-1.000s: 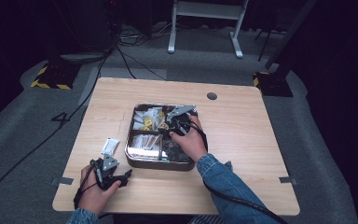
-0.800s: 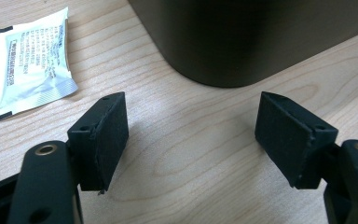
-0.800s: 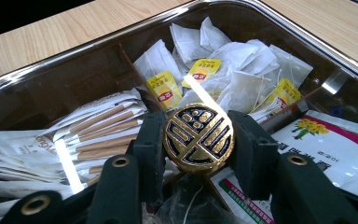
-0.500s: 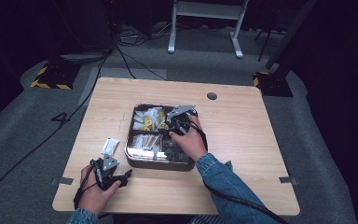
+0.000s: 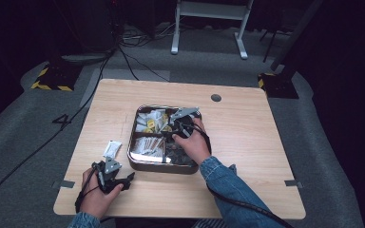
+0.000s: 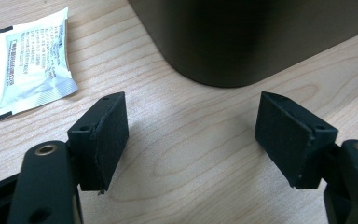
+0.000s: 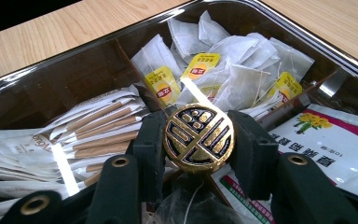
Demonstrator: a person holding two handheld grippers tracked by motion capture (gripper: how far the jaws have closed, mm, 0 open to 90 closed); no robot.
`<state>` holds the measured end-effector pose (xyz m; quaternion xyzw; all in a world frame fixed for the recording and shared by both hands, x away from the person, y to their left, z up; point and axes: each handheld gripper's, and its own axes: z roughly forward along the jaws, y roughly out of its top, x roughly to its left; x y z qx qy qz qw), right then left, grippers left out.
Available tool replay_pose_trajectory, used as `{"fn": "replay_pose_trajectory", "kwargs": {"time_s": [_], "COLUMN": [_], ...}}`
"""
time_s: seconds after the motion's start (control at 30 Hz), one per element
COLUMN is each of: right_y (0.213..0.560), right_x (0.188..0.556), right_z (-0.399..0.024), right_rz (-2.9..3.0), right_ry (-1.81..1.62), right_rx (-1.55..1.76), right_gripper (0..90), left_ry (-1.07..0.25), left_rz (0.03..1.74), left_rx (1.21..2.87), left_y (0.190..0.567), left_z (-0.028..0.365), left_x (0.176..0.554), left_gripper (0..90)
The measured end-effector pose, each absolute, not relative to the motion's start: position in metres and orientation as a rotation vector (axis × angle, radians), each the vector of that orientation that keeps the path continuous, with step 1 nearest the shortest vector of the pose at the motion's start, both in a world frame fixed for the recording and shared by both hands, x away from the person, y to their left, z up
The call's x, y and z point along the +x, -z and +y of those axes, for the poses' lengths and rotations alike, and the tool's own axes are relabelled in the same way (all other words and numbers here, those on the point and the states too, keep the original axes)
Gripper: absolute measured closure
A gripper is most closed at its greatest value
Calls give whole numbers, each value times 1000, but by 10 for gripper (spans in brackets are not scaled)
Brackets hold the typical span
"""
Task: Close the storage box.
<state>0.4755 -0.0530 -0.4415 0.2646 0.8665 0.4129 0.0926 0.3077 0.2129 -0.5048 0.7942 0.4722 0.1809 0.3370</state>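
A metal tray (image 5: 138, 163) with dividers stands mid-table, its compartments packed with tea bags (image 7: 233, 70), paper sticks (image 7: 98, 126) and printed sachets (image 7: 335, 140). My right gripper (image 5: 175, 132) hangs over the tray's middle, shut on a round gold and black knob (image 7: 198, 138), which in the right gripper view sits between both jaws. Near the table's front left edge my left gripper (image 5: 115, 182) rests low and open, nothing between its fingers (image 6: 103, 135). A white sachet (image 6: 28, 60) lies on the wood just ahead of it, left of the tray's dark wall (image 6: 242, 42).
The same white sachet (image 5: 111, 148) lies left of the tray. A round cable hole (image 5: 216, 98) marks the table's far right part. Cables and a white stand's feet (image 5: 208, 28) occupy the floor beyond the table.
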Motion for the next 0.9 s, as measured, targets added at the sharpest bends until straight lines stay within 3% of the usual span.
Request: {"fn": "replay_pose_trajectory", "kwargs": {"time_s": [0.1, 0.4, 0.9], "right_y": [442, 428, 399], "right_x": [475, 474, 466], "right_z": [-53, -57, -98], "right_rz": [2569, 2502, 2433], "right_ry": [-1237, -1302, -1326], "right_rx": [811, 786, 810], "right_gripper": [579, 442, 411], "left_ry": [-472, -472, -470], "left_rz": [1231, 1231, 1231], "left_rx": [2070, 2070, 2069], "left_y": [505, 505, 505], "left_z": [213, 213, 213], "left_x": [308, 308, 308], "left_gripper": [262, 262, 262]}}
